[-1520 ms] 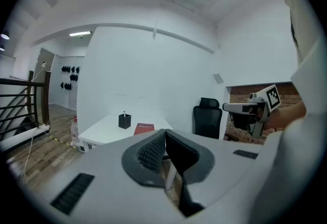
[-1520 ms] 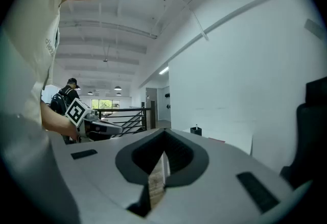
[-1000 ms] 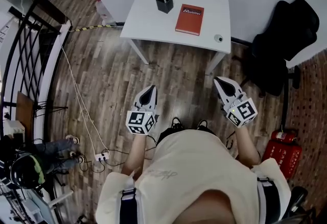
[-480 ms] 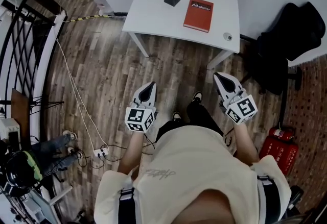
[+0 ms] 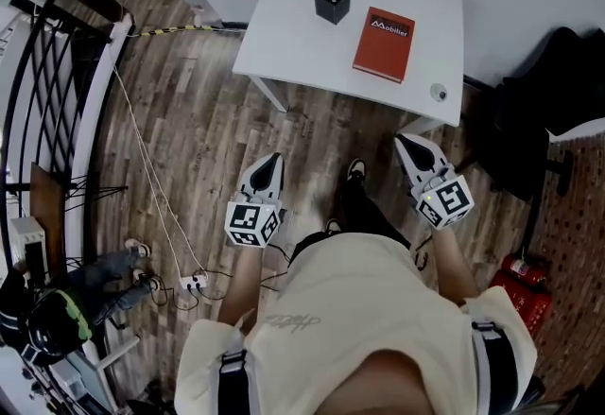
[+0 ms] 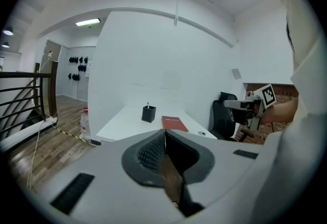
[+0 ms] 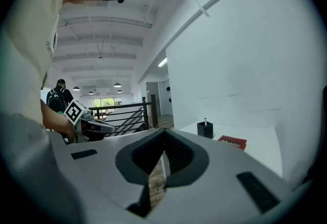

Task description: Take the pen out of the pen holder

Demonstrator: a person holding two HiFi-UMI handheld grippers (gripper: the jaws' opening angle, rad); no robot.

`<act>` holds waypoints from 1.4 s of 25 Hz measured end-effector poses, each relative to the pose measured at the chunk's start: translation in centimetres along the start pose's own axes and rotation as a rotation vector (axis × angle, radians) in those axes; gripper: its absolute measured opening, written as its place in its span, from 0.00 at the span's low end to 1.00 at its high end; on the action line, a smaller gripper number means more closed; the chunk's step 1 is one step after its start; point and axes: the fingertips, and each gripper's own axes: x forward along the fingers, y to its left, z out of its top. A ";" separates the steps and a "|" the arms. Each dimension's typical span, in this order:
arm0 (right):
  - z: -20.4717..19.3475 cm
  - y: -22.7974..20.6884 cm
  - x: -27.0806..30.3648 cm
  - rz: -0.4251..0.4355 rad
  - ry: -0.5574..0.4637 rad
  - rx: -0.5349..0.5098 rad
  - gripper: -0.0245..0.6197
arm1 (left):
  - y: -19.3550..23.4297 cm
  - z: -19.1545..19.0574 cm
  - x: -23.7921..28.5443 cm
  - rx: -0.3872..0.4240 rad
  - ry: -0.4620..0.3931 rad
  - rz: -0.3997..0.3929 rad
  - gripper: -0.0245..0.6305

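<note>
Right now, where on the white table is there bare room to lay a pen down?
Widest bare patch: the table's left side, between the pen holder and the left edge. A narrower strip lies along the front edge, before the red book. Holder and book crowd the back.

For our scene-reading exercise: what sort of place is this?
Probably an office: a white rectangular table holding a black square pen holder and red book, with a black office chair beside it.
</note>
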 end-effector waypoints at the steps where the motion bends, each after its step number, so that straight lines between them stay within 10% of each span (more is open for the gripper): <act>1: 0.0 -0.8 0.8 0.001 -0.002 -0.006 0.05 | 0.5 0.4 0.8 0.000 0.000 0.006 0.07; 13: 3.2 -10.0 9.3 0.052 -0.019 -0.063 0.05 | 1.8 10.2 15.2 -0.029 -0.089 -0.052 0.07; 24: 3.9 -12.6 13.3 0.074 0.020 -0.007 0.05 | 3.5 10.6 21.2 -0.045 -0.024 -0.089 0.07; 35: 7.8 -14.5 17.3 -0.094 0.030 -0.002 0.05 | 5.6 13.0 31.2 0.013 0.004 -0.316 0.07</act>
